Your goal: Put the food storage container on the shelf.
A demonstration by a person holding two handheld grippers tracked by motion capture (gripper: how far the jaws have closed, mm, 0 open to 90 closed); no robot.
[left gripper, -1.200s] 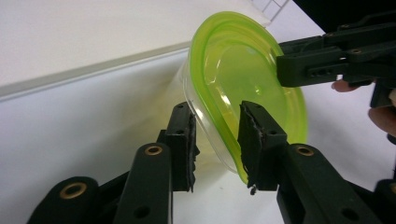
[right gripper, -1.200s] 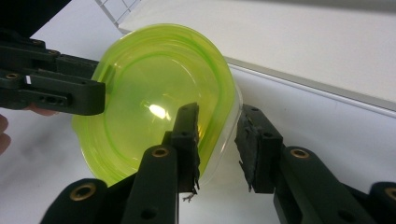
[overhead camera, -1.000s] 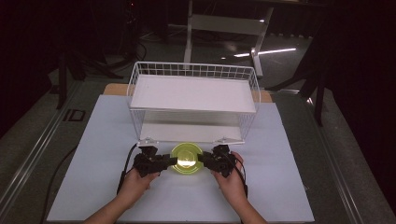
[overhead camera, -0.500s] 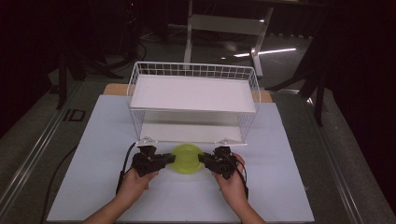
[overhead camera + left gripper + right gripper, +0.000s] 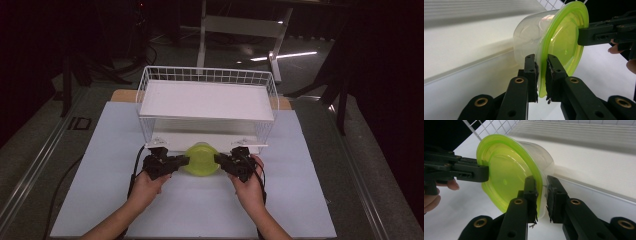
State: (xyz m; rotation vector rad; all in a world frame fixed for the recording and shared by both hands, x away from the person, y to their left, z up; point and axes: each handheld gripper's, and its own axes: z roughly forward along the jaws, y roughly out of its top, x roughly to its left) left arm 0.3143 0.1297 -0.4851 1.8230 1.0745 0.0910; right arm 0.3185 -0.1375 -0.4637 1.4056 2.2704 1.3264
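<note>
The tub is already lifted and tipped on its side, carried between the two grippers. The left gripper has its jaws closed narrow on the green rim at one side, and the right gripper pinches the same rim at the opposite side; its jaws have just been closing a little more, with the rim between them. So the grasp seems done, and the lift too. What I judge is left: to bring the tub into the rack, probably onto the lower shelf that lies just beyond both grippers, and then to release it. This is a guess from how things lie.

In the left gripper view the tub stands right above the jaws, with its lid facing the other gripper. In the right gripper view the tub is again just above the jaws, and its lid faces the left gripper at the far edge.

The tub is a clear, round plastic container with a translucent yellow-green lid. It looks empty and light. The lid has a thin raised rim, and the clear body narrows slightly toward the bottom. It hangs just over the white surface.
</note>
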